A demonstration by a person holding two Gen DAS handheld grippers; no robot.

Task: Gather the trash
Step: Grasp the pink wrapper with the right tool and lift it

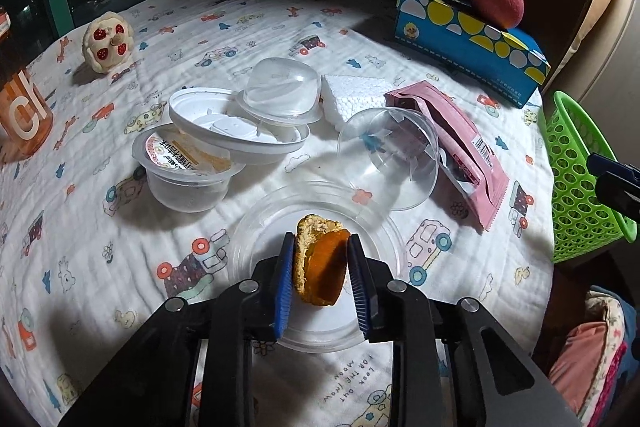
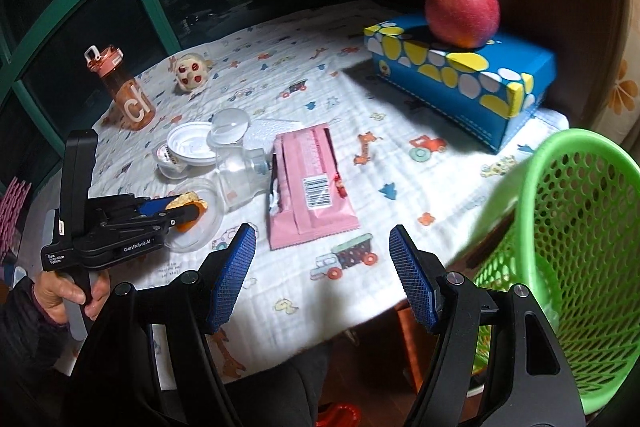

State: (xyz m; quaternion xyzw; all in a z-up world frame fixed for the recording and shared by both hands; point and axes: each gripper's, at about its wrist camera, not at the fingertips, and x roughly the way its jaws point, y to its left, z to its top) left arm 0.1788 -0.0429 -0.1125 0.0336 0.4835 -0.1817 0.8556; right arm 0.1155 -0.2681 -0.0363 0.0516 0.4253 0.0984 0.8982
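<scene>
Bottle [image 2: 127,91] reads, perhaps, "ch".

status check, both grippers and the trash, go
Left gripper shut on orange peel over clear dish. Right gripper open, empty. Green basket at right, path clear.

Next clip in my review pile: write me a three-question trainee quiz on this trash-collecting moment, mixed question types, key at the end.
1. True or false: the left gripper is shut on the half-eaten orange-filled pastry.
2. Multiple choice: the red apple rests on
A. the green perforated plastic basket
B. the blue tissue box with yellow and white dots
C. the pink foil snack wrapper
3. Fill in: the right gripper is open and holds ____.

Key: 1 true; 2 B; 3 nothing
</scene>
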